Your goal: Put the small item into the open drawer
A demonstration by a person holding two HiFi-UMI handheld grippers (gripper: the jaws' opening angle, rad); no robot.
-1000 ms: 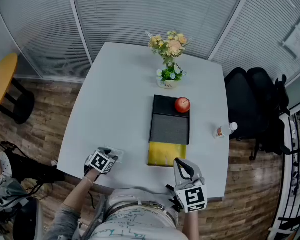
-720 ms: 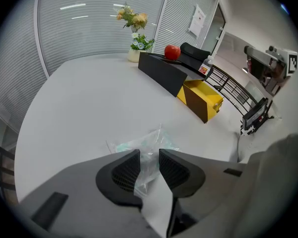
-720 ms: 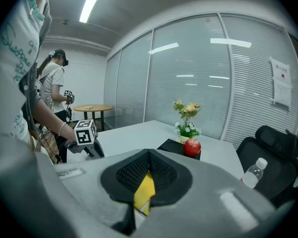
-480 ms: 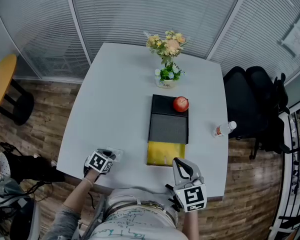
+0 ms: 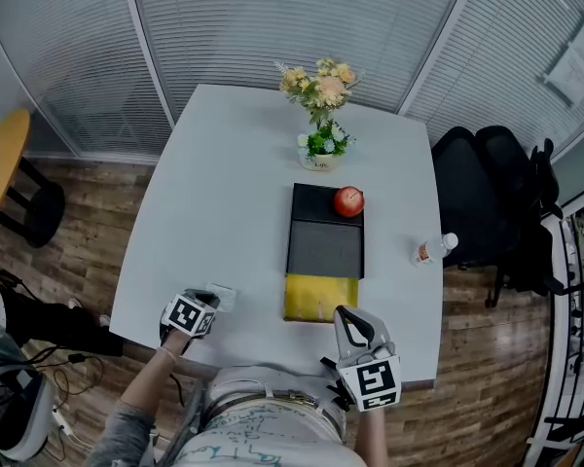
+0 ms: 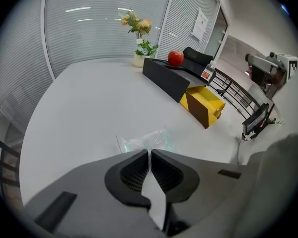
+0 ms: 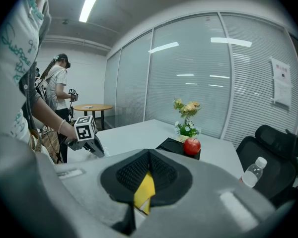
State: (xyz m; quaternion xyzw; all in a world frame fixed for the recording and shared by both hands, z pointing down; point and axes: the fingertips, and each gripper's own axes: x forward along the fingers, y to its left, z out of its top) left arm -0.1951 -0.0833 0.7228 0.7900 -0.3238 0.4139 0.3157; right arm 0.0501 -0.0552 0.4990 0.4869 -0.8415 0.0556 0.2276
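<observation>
starting at the far left, a round wooden side table stands off across a strip of plank floor. the white table is smooth and broad, with rounded corners, and its left half is bare right up to the slatted blinds. at its near left edge the left gripper has just been closing its jaws, and the ribbed pads now pinch the rim of the clear plastic bag. the bag lies crumpled and flat on the tabletop just inside that edge, well apart from the drawer. between the bag and the yellow drawer there is only open tabletop. the drawer is pulled out toward the near edge from a flat black box. a glossy red apple sits on the box's far end, and a small pot of flowers stands beyond it. just at the drawer's near right corner hangs the right gripper, jaws pressed together on nothing. further right a plastic bottle lies near the table's right edge, and a black chair crowds that side.
</observation>
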